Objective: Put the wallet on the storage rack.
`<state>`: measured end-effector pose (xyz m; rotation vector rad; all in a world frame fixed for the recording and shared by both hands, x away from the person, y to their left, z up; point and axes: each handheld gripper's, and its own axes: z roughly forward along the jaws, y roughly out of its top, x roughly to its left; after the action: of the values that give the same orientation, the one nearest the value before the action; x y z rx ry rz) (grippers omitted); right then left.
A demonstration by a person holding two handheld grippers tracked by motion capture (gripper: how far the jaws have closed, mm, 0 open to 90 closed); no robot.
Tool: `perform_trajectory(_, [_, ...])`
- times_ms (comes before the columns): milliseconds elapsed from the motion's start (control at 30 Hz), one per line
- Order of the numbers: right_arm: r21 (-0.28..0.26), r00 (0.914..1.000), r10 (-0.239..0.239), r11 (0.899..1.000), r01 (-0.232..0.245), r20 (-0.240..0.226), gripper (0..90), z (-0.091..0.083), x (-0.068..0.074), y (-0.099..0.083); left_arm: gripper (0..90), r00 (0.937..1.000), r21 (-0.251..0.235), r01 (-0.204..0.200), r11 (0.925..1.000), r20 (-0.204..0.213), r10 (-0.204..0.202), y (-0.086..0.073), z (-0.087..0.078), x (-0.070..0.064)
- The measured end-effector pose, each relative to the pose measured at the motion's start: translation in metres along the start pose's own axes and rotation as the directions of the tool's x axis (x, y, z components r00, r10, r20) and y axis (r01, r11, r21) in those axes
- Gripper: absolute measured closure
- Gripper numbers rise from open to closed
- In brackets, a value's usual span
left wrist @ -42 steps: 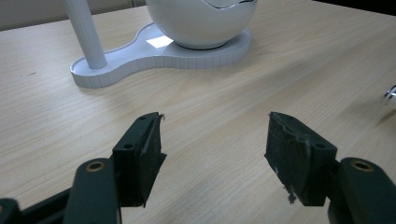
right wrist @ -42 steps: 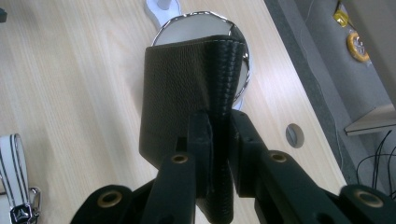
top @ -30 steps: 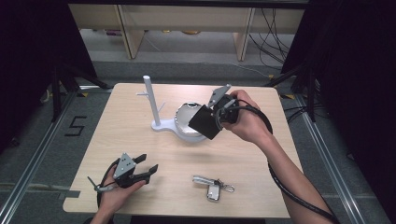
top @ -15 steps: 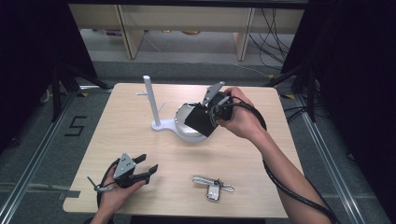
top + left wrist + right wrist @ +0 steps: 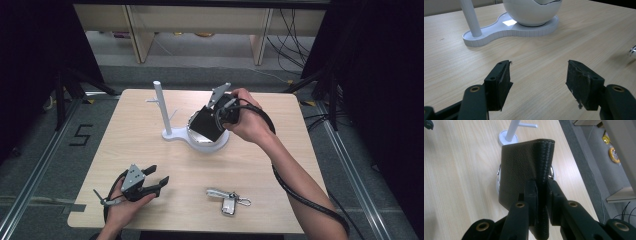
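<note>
High view: a light wooden table fills the middle of the frame. Just above centre, the right gripper, held in a person's right hand, is clamped on a black folded leather wallet. The wallet hangs tilted over a round white bowl that sits on a white plastic stand with an upright white post; whether the wallet touches the bowl cannot be told.

Right gripper view: both black jaws pinch the stitched folded edge of the wallet at the centre of the frame, with the post's base at the top.

At the lower left of the high view, the left gripper rests in the left hand near the table's front edge, jaws spread apart with nothing between them. Left gripper view: bare wood lies between the jaws, and the white stand is at the top.

A silver key fob with a ring lies at the lower centre of the high view, well apart from both grippers.
</note>
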<state>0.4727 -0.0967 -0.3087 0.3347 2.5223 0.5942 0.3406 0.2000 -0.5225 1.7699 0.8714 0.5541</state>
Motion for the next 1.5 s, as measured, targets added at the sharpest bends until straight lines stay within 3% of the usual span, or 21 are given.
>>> perform_trajectory(900, [0.047,0.9999,0.016,0.999,-0.016,-0.004,80.8,0.037,-0.011,0.005,35.1,1.0,0.0,0.008,1.0,0.0,-0.008,0.0,-0.001,0.0])
perform_trajectory(1067, [0.059,0.9992,0.039,0.998,-0.038,-0.014,80.6,0.043,-0.01,0.004,35.1,1.0,0.002,0.009,1.0,-0.004,-0.009,0.0,-0.002,0.0])
perform_trajectory(1100, [0.055,0.9996,0.021,0.998,-0.02,-0.017,80.5,0.044,-0.012,0.004,35.1,0.9999,0.004,0.01,0.9999,-0.007,-0.01,0.0,-0.002,0.0])
perform_trajectory(1500, [0.077,0.9983,0.033,0.997,-0.03,-0.048,78.1,0.057,-0.012,0.002,35.0,0.9999,0.003,0.013,0.9999,-0.007,-0.013,-0.001,-0.002,0.0])
